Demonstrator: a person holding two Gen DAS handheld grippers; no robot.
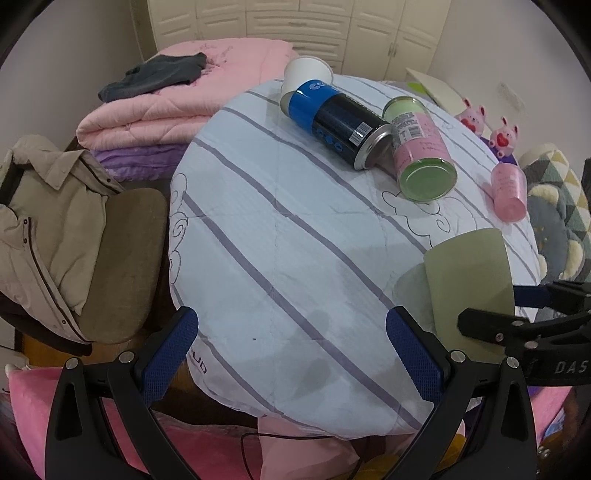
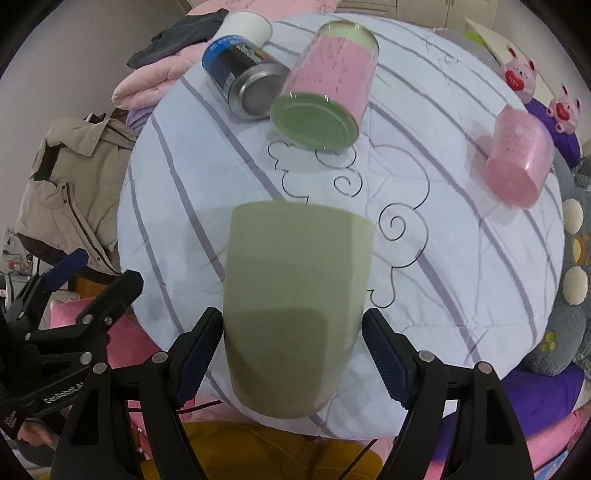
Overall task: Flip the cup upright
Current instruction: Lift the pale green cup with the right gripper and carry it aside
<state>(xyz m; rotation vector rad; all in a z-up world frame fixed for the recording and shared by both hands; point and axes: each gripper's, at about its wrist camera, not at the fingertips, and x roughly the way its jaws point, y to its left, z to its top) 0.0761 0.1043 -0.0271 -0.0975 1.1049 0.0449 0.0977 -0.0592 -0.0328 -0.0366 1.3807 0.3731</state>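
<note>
The right gripper [image 2: 291,354] has its two blue-padded fingers [image 2: 197,354] set on either side of a pale green cup [image 2: 295,295], near its closed base end. The left pad touches the cup wall; the right pad sits just beside the wall, and whether it presses cannot be told for certain, though the cup appears clasped between them. The cup's wider end points away from the camera, over the striped quilt [image 2: 461,258]. In the left wrist view the same cup [image 1: 469,280] stands out at the right edge of the quilt [image 1: 277,240], with the right gripper [image 1: 517,314] reaching in from the right.

The left gripper [image 1: 291,347] hangs over the near edge of the quilt with its jaws spread wide and nothing between them.

Beyond the green cup on the quilt lies a pink jar with a green lid [image 2: 325,96] on its side, its lid facing the camera. Touching it on the left lies a blue and black can [image 2: 243,81], and behind the can a white paper cup [image 2: 247,26]. To the right of the green cup, near the quilt's edge, a pink cup [image 2: 517,166] lies on its side. Left of the quilt a beige jacket [image 1: 48,221] hangs over a chair [image 1: 125,258], and behind the quilt sits a folded pink blanket [image 1: 177,99].
</note>
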